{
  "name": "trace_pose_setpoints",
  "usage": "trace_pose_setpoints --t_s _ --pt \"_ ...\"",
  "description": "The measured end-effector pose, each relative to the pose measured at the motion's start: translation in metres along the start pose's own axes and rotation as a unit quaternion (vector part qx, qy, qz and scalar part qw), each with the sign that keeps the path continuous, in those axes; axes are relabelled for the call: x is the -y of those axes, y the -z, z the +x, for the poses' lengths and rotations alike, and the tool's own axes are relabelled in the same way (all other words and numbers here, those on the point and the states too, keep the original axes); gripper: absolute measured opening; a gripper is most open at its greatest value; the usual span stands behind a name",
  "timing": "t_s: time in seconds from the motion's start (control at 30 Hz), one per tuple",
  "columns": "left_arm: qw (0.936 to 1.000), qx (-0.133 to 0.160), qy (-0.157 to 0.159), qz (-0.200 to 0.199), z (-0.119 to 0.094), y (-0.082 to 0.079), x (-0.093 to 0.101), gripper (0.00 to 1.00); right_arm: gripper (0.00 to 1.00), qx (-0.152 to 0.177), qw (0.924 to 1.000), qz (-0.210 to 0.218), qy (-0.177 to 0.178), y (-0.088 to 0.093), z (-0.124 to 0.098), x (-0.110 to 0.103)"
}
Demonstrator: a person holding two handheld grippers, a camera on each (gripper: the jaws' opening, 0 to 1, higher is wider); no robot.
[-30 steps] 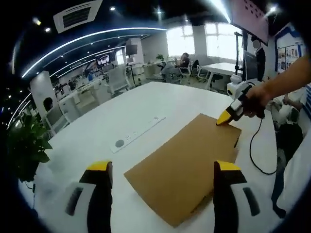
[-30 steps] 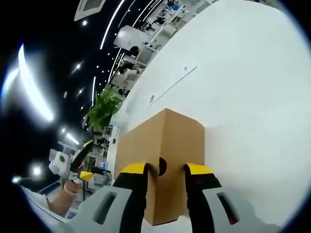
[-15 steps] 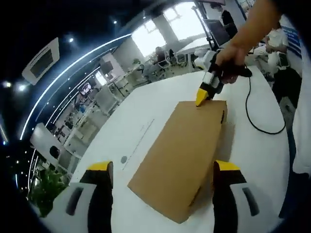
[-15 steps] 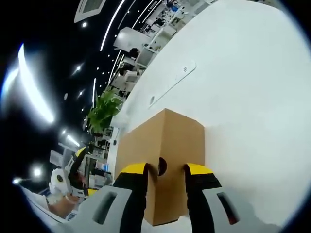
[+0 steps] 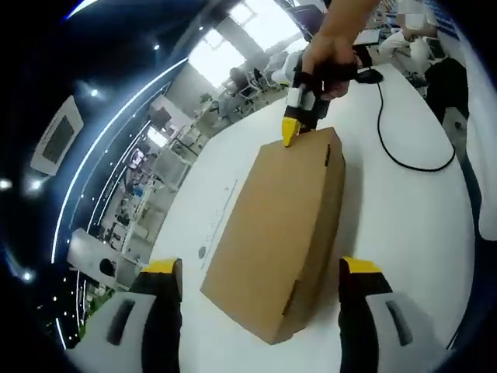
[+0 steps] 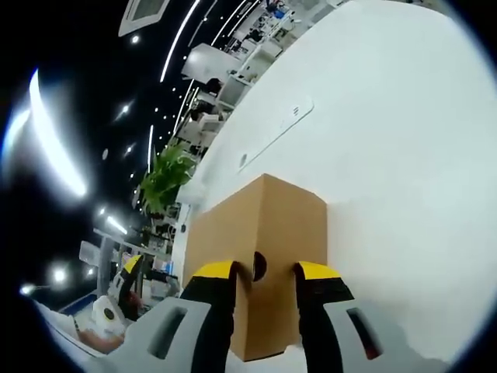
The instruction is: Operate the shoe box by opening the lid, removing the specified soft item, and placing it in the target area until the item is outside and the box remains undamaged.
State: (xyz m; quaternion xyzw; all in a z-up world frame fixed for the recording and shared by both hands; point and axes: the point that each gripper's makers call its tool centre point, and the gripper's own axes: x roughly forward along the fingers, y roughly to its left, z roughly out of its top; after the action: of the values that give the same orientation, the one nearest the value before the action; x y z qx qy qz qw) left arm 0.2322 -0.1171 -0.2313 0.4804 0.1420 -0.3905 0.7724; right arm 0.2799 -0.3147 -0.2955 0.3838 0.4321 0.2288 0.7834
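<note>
The brown shoe box (image 5: 281, 233) lies closed on the white bench (image 5: 404, 233), lid down. In the left gripper view the left gripper (image 5: 261, 273) hangs above the box's near end, jaws spread wide and holding nothing. At the far end the right gripper (image 5: 291, 134), held in a hand (image 5: 330, 58), touches the lid's edge with its yellow tips. In the right gripper view the right gripper (image 6: 262, 270) has its jaws set close either side of the box's end (image 6: 260, 233) beside a round finger hole (image 6: 258, 266); whether they pinch the cardboard I cannot tell. A black cable (image 5: 404, 148) trails across the bench beside the box
</note>
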Motion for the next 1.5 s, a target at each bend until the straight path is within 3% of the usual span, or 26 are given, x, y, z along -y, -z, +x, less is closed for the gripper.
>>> trace_pose_setpoints --t_s 0.23,0.47,0.57,0.73,0.9,1.07,1.23,1.4,1.5 --pt "0.9988 -0.010 -0.014 0.046 0.003 0.006 0.011 0.83 0.29 0.000 1.0000 -0.001 0.003 0.011 -0.003 -0.016" --pt "0.9962 -0.028 -0.009 0.082 0.014 0.019 0.027 0.79 0.29 -0.001 1.0000 0.000 0.002 0.015 -0.005 -0.022" --pt "0.9930 -0.040 -0.013 0.110 0.022 0.027 0.029 0.72 0.29 -0.005 1.0000 -0.001 0.001 0.015 -0.005 -0.023" --pt "0.9923 -0.047 -0.011 0.114 0.032 0.031 0.031 0.73 0.29 -0.014 0.9999 -0.002 0.003 0.011 -0.005 -0.019" --pt "0.9899 -0.057 -0.018 0.129 0.035 0.036 0.031 0.68 0.29 -0.019 0.9998 -0.003 0.004 0.008 -0.004 -0.015" --pt "0.9860 -0.067 -0.005 0.152 0.042 0.048 0.041 0.63 0.29 -0.020 0.9998 -0.001 0.001 -0.001 -0.002 -0.003" --pt "0.9876 -0.056 -0.004 0.147 0.044 0.051 0.048 0.61 0.29 -0.021 0.9997 -0.007 0.001 0.001 -0.002 -0.005" --pt "0.9800 -0.050 -0.031 0.190 0.044 0.050 0.037 0.49 0.29 -0.017 0.9998 -0.006 -0.001 -0.004 -0.001 0.002" --pt "0.9797 -0.045 -0.037 0.192 0.045 0.049 0.036 0.48 0.29 -0.017 0.9998 -0.006 -0.002 -0.006 0.000 0.005"
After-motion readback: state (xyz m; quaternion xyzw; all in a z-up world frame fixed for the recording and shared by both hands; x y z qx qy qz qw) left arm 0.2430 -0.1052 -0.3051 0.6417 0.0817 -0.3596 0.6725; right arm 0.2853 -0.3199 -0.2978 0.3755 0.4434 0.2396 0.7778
